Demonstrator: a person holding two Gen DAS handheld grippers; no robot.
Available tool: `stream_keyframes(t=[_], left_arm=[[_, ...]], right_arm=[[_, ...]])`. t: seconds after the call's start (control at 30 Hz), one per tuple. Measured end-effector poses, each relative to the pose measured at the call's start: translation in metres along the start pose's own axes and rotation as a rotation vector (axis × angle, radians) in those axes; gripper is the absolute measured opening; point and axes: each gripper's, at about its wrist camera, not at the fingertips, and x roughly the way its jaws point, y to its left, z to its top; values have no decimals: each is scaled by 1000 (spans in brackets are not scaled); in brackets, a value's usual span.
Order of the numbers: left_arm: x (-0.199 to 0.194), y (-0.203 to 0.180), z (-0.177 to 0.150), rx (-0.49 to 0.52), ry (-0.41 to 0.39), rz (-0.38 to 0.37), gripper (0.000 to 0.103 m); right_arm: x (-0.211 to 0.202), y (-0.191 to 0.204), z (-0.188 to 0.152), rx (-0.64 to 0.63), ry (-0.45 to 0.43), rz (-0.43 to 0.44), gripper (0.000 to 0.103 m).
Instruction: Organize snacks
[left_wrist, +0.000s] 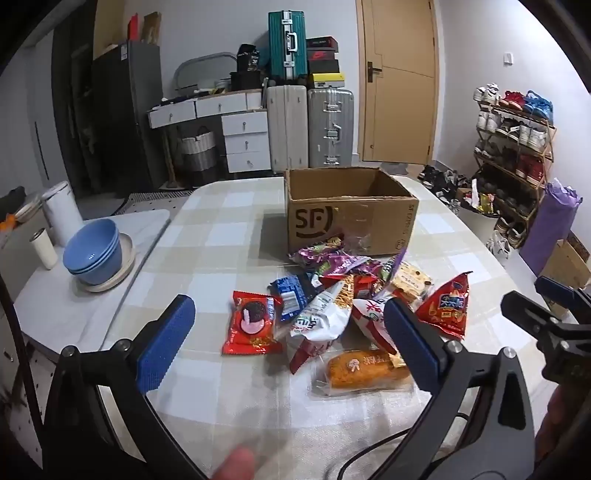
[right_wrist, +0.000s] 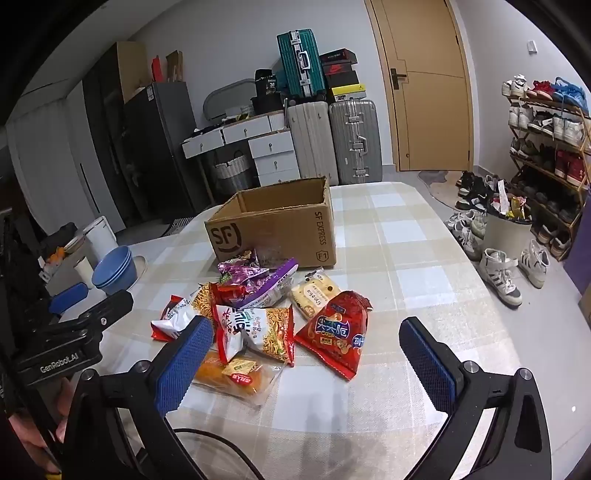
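With both the left gripper (left_wrist: 288, 338) and right gripper (right_wrist: 306, 354) spread wide and empty, take the outermost red crinkly snack bag (right_wrist: 338, 338) at lower centre first (edge pieces lift cleanest) toward the open brown cardboard box (right_wrist: 273, 221).

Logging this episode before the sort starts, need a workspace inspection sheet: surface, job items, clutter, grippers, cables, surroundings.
Surface: table under a checked cloth, flat.
Job's things: open cardboard box, upright, nothing seen inside from these angles; snack pile lies in front of it, packets overlapping, including a red cookie packet and a wrapped bread nearest the cameras.
Clutter: stacked blue bowls and a white cup on the left.
Grippers: left gripper open, empty; right gripper open, empty; both above the pile.
Cables: black cable near the table edge.
Surroundings: suitcases, shoe rack, closed door.
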Motion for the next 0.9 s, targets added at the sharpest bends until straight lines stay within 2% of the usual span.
stream_keyframes(t=[0.1, 0.13, 0.2, 0.33, 0.57, 0.9], left_arm=[[9, 6, 1, -27, 48, -17, 102], [12, 13, 5, -39, 47, -29, 102], [5, 3, -3, -5, 9, -6, 102], [6, 7, -3, -26, 17, -9, 102], [-4, 7, -3, -27, -28, 9, 102], [-6, 11, -4, -42, -26, 4, 101]], right_arm=[[-1, 1, 0, 2, -10, 11, 103], [-1, 1, 0, 2, -8, 12, 103], [-1, 2, 0, -5, -12, 8, 103], [-2, 3, 1, -6, -13, 11, 103], [1, 7, 1, -13, -13, 6, 103], [0, 8, 0, -10, -8, 6, 103]])
